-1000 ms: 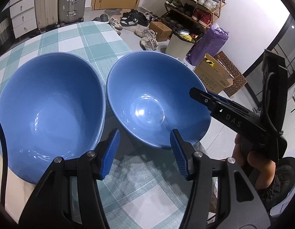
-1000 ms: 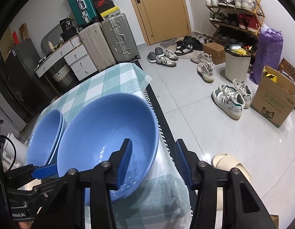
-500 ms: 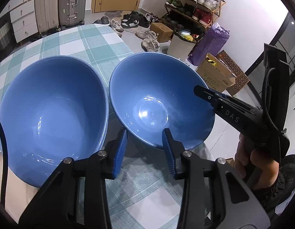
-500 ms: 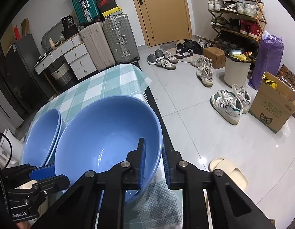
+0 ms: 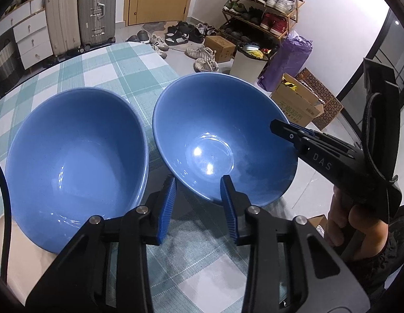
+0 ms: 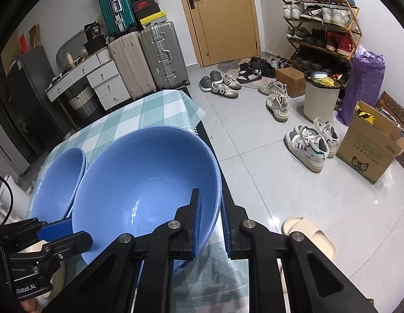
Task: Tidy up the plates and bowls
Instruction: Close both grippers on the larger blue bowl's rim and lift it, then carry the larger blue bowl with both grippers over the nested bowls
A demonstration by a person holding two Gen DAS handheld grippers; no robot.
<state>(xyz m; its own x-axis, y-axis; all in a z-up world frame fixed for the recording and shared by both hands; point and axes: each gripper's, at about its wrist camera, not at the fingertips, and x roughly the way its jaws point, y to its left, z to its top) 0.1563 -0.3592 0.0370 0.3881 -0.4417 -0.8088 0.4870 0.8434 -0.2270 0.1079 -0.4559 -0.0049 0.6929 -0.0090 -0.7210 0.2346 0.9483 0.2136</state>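
Note:
Two blue bowls stand side by side on the checked tablecloth point(image 5: 110, 65). My right gripper point(image 6: 211, 224) is shut on the right rim of the right bowl point(image 5: 223, 130) point(image 6: 144, 182), one pad inside and one outside; its tip point(image 5: 276, 127) shows at that rim in the left wrist view. My left gripper point(image 5: 198, 203) point(image 6: 58, 232) straddles the same bowl's near rim. Its jaws are still closing, and both pads lie against the wall. The left bowl point(image 5: 76, 156) point(image 6: 58, 180) stands free beside it.
A cream-coloured flat piece point(image 5: 16, 260) lies under the left bowl's near side. The table edge point(image 6: 202, 130) runs just right of the held bowl. Beyond it are floor tiles with shoes point(image 6: 309, 146), a slipper point(image 6: 309, 237) and a cardboard box point(image 6: 371, 151).
Both grippers have closed. The right one went from wide open to clamped on the bowl's right rim. The left one narrowed around the near rim. Neither hand has shifted much.

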